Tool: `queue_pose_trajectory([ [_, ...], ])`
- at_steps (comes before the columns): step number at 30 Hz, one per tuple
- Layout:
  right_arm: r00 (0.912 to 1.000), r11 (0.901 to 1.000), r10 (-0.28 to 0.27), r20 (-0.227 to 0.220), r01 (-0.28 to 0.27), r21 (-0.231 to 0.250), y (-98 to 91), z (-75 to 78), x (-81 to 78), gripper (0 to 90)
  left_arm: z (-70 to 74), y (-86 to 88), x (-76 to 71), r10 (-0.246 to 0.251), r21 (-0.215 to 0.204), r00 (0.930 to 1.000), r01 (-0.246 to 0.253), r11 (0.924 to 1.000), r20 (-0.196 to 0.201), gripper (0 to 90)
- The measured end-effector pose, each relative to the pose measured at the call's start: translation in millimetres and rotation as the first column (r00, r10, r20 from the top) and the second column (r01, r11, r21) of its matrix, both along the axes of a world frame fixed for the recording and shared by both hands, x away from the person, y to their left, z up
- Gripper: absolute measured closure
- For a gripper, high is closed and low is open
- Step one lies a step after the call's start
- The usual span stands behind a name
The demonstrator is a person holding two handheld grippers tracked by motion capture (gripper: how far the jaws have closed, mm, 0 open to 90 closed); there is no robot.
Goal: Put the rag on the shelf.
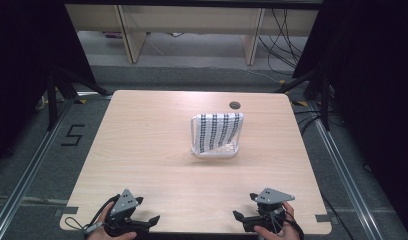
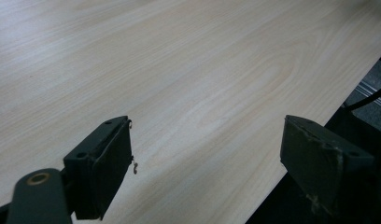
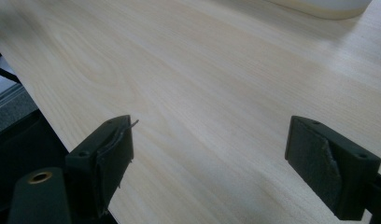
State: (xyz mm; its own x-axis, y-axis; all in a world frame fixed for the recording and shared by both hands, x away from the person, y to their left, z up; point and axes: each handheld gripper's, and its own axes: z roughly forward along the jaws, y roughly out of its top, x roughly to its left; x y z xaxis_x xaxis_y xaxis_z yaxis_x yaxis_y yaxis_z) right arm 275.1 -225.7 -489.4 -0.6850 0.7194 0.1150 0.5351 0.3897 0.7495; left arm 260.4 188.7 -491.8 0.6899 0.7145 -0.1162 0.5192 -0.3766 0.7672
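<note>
A white rectangular basket (image 1: pixel 215 150) stands in the middle of the light wooden table (image 1: pixel 152 150), with a black-and-white striped cloth (image 1: pixel 221 129) draped in it and over its far rim. My left gripper (image 1: pixel 151 220) rests at the near left edge of the table, held by a hand. Its jaws stand wide open over bare wood in the left gripper view (image 2: pixel 207 140). My right gripper (image 1: pixel 238 216) sits at the near right edge, also open with nothing between the jaws (image 3: pixel 212 135). A pale rim of the basket (image 3: pixel 319 4) shows at the top of the right gripper view.
A round cable hole (image 1: pixel 235 105) lies near the table's far edge. A "5" mark (image 1: pixel 72 135) is taped on the floor to the left. Wooden furniture legs (image 1: pixel 132 35) and cables (image 1: pixel 282 45) stand beyond the table, with black curtains on both sides.
</note>
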Motion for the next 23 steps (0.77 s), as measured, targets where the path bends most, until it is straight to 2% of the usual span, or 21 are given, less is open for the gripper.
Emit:
queue_pose_trajectory([
  [1, 0.9999, 1.0, -0.002, -0.014, 0.002, 0.003, 0.4, -0.5, -0.3, 16.5, -0.1, -0.4, 0.0, 0.002, -0.007, 1.0, -0.002, 1.0, 0.001, 16.1],
  [2, 0.9999, 1.0, -0.006, -0.015, 0.006, -0.003, 0.7, -0.5, -0.6, 16.5, 0.6, 1.0, 0.8, 0.009, 0.015, 1.0, -0.009, 0.9998, -0.003, 16.0],
  [4, 0.9999, 0.9999, -0.008, -0.011, 0.008, -0.009, 0.6, -1.1, -0.1, 16.5, 0.1, 1.0, 0.4, 0.018, -0.002, 0.9998, -0.018, 0.9998, -0.004, 16.1],
  [5, 1.0, 1.0, -0.001, -0.005, 0.001, -0.007, 0.2, -1.2, 0.4, 16.5, 0.3, 2.8, 1.3, 0.014, 0.02, 0.9999, -0.014, 0.9997, -0.002, 16.1],
  [12, 1.0, 0.9999, 0.009, -0.003, -0.009, -0.009, 0.4, -1.6, 1.5, 16.5, -0.6, 1.9, 1.2, 0.019, -0.004, 0.9998, -0.019, 0.9998, -0.002, 16.0],
  [13, 1.0, 1.0, 0.007, -0.003, -0.007, -0.007, -0.1, -1.5, 1.6, 16.5, -0.6, 2.8, 1.7, 0.01, 0.006, 0.9999, -0.01, 0.9999, -0.001, 16.0],
  [14, 1.0, 0.9999, 0.008, -0.003, -0.008, -0.007, -0.6, -1.2, 1.8, 16.5, -1.2, 2.0, 1.9, 0.014, -0.005, 0.9999, -0.014, 0.9999, 0.0, 16.1],
  [15, 1.0, 1.0, 0.005, -0.002, -0.005, -0.006, -0.7, -1.2, 1.9, 16.5, -0.7, 3.0, 1.9, 0.018, 0.014, 0.9998, -0.018, 0.9997, -0.004, 16.1],
  [18, 1.0, 1.0, 0.002, -0.001, -0.002, -0.008, -0.7, -1.2, 2.0, 16.5, -2.0, 2.6, 2.3, 0.026, 0.0, 0.9996, -0.026, 0.9997, -0.006, 16.0],
  [19, 1.0, 1.0, 0.002, 0.0, -0.002, -0.007, -0.7, -1.1, 2.0, 16.5, -1.5, 4.1, 3.1, 0.012, 0.014, 0.9999, -0.012, 0.9998, -0.008, 16.1],
  [21, 1.0, 1.0, -0.006, -0.004, 0.006, -0.008, -0.6, -0.7, 1.3, 16.5, -2.3, 3.9, 3.2, 0.029, 0.001, 0.9995, -0.029, 0.9996, -0.01, 16.0],
  [22, 1.0, 0.9999, -0.006, -0.003, 0.005, -0.01, -0.7, -0.8, 1.4, 16.5, -1.7, 5.4, 3.5, 0.022, 0.014, 0.9997, -0.022, 0.9997, -0.01, 16.1],
  [23, 1.0, 0.9999, -0.008, 0.004, 0.009, -0.012, -1.1, -1.0, 1.7, 16.5, -2.6, 4.4, 3.7, 0.033, -0.005, 0.9994, -0.033, 0.9994, -0.008, 16.1],
])
